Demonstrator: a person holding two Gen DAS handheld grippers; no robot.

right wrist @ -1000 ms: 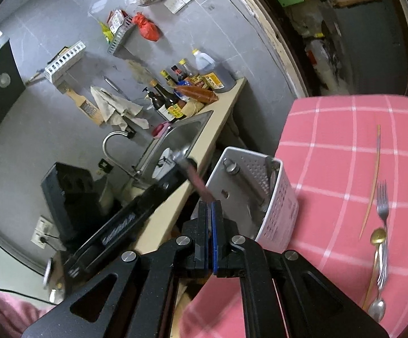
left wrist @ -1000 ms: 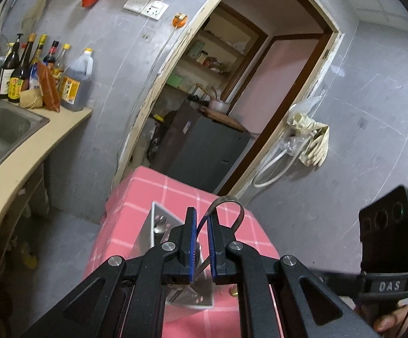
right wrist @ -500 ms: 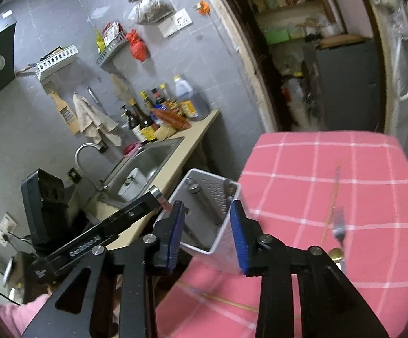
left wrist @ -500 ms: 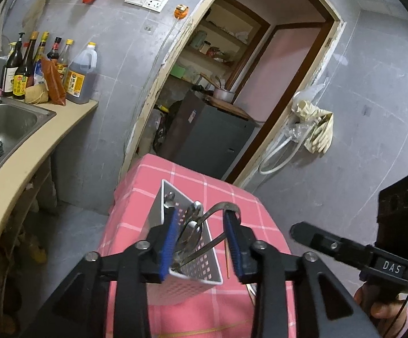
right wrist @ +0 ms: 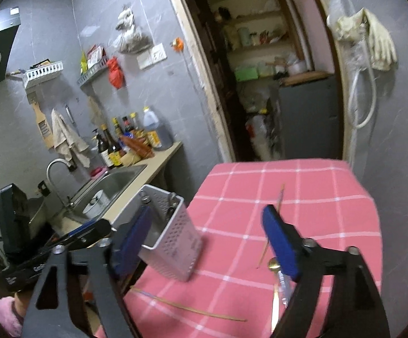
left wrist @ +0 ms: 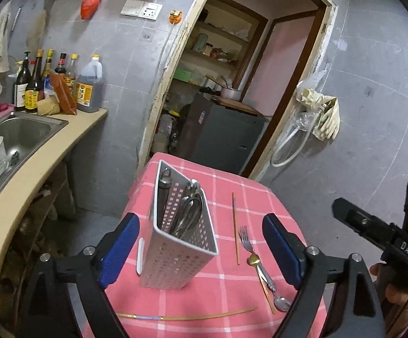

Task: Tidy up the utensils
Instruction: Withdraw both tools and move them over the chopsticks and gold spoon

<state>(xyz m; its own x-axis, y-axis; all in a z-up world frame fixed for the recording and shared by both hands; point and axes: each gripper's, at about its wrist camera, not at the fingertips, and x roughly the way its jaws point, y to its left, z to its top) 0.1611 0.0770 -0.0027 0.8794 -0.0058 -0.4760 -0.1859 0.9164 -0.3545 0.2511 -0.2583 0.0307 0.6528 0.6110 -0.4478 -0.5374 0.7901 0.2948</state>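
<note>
A white perforated utensil holder (left wrist: 175, 239) stands on the pink checked tablecloth (left wrist: 232, 188) and holds scissors (left wrist: 188, 211) and a dark-handled tool (left wrist: 164, 188). It also shows in the right wrist view (right wrist: 172, 233). Loose on the cloth lie a fork (left wrist: 246, 239), a spoon (left wrist: 271, 284), a chopstick (left wrist: 235, 225), a long bamboo stick (left wrist: 187, 316) and a white item (left wrist: 139, 255). My left gripper (left wrist: 201, 249) is open and empty, above and in front of the holder. My right gripper (right wrist: 206, 242) is open and empty over the cloth.
A counter with a steel sink (left wrist: 12, 138) and several bottles (left wrist: 48, 84) runs along the left. A doorway with a dark cabinet (left wrist: 223, 138) lies behind the table. The table's left edge drops to the floor.
Both grippers were shut one second ago, the left on the scissors. Both have opened wide and pulled back. The scissors now rest inside the holder.
</note>
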